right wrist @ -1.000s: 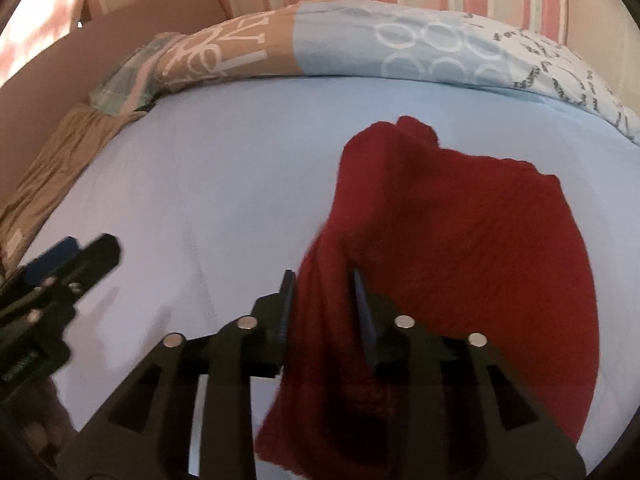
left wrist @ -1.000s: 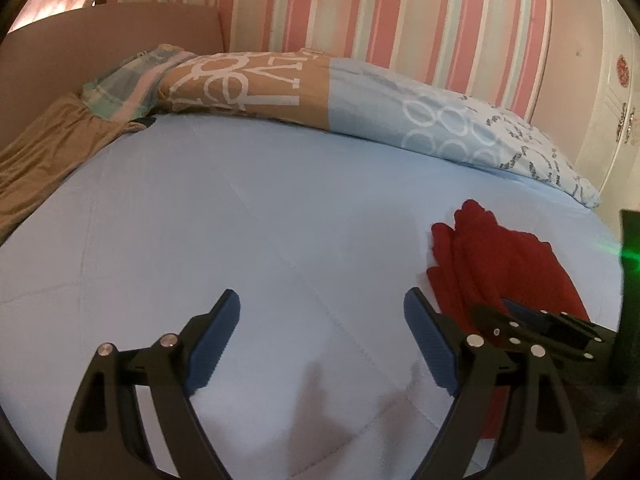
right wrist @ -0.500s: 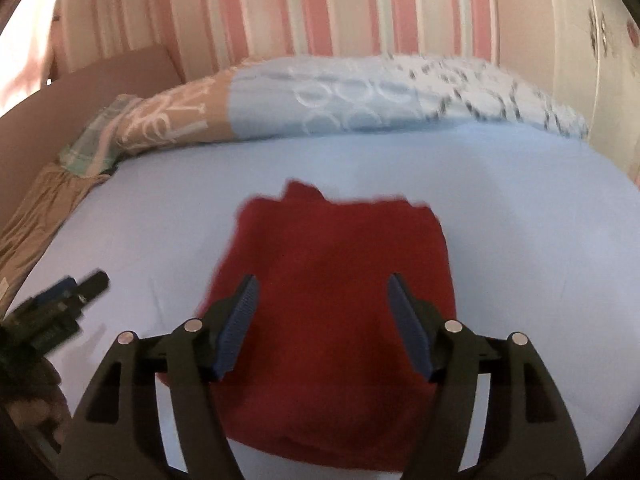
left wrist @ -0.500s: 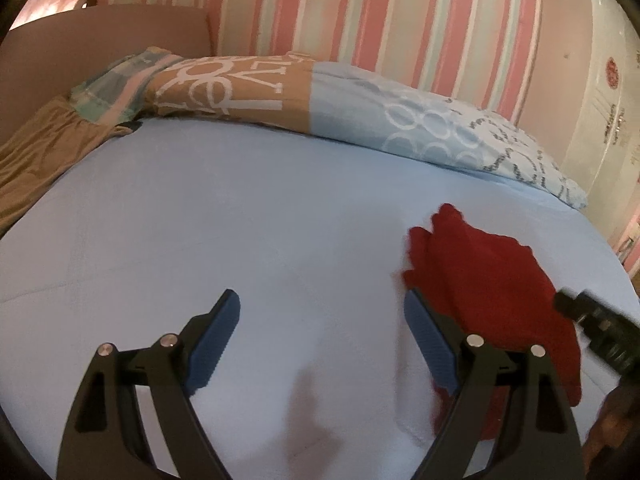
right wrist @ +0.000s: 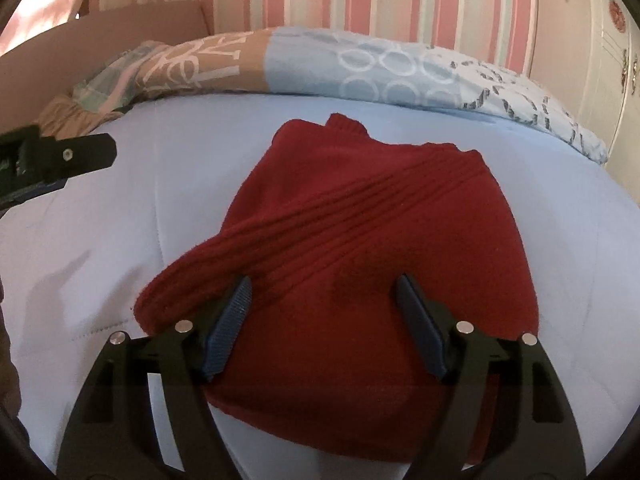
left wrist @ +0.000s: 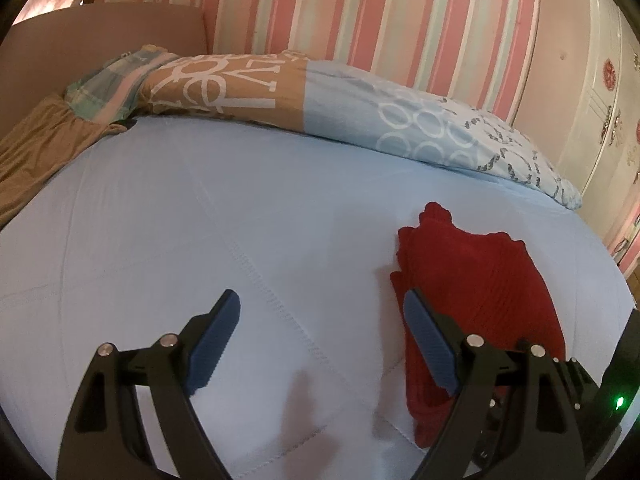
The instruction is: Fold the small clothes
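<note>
Right gripper no longer pinching red knit garment, now spread wide above it; garment lying folded flat.

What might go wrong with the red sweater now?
The sleeve lies loosely across the sweater, so it may slide off and undo the fold. Both tongs, right and left, are open and hold nothing. The soft bed may wrinkle under any push.
</note>
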Motion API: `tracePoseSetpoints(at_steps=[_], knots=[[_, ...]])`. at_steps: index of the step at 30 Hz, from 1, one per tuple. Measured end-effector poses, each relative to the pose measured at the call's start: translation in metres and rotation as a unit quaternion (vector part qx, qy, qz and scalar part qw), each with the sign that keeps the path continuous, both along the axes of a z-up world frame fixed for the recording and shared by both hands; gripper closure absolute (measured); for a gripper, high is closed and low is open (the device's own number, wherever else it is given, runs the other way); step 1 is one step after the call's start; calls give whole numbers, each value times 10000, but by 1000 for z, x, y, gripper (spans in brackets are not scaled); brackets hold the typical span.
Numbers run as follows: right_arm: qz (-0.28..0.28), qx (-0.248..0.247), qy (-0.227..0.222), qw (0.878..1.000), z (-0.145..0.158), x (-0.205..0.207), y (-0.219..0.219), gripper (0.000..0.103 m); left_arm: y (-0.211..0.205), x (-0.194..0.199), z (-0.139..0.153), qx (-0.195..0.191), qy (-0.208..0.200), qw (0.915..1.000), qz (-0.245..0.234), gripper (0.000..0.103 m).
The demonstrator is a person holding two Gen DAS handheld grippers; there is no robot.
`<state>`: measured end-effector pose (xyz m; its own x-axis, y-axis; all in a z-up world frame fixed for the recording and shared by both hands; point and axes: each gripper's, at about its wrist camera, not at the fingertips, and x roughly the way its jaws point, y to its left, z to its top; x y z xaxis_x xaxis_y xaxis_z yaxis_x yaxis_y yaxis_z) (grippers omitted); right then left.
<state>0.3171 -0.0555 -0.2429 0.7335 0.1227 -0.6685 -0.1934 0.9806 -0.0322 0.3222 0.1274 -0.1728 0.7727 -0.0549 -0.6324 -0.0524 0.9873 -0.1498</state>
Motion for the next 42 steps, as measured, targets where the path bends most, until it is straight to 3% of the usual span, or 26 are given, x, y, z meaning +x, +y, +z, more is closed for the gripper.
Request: tracePoseSetpoints(at_steps=[3, 6, 9, 12, 17, 21, 25, 30, 32, 35, 42], knots=[[149, -77, -46, 9998, 1, -6, 1, 27, -3, 0, -2, -44, 30, 10000, -55, 18], [191, 156, -98, 9996, 15, -11, -18, 28, -11, 0, -3, -42, 13, 9998, -204, 18], [-28, 195, -398, 9990, 36, -20, -46, 17, -21, 0, -4, -17, 14, 9995, -325, 18], [-226, 121, -488, 9985, 45, -21, -71, 15, -38, 1, -6, 2, -3, 9987, -503, 18], [-474, 144, -432, 9978, 36, -16, -99, 13, -79, 0, -15, 525, -30, 9952, -823, 18], [-668, 166, -227, 9974, 16, -11, -115, 9, -90, 8, -39, 1013, 250, 9927, -604, 17], [-735, 494, 286, 9957, -8, -1, -133, 4, -73, 13, -64, 636, 472, 9967, -170, 3], [-697, 403, 354, 9961, -11, -2, -131, 4, -78, 11, -73, 965, 410, 9945, -28, 1], [-649, 538, 294, 9960, -7, -7, -136, 4, -78, 7, -72, 915, 382, 9951, -45, 1], [-689, 710, 240, 9948, 3, -19, -144, 3, -72, -9, -68, 545, 306, 9980, -98, 3], [-688, 676, 92, 9953, 43, -69, -149, 3, -82, -71, -38, 689, 115, 9975, -137, 3]])
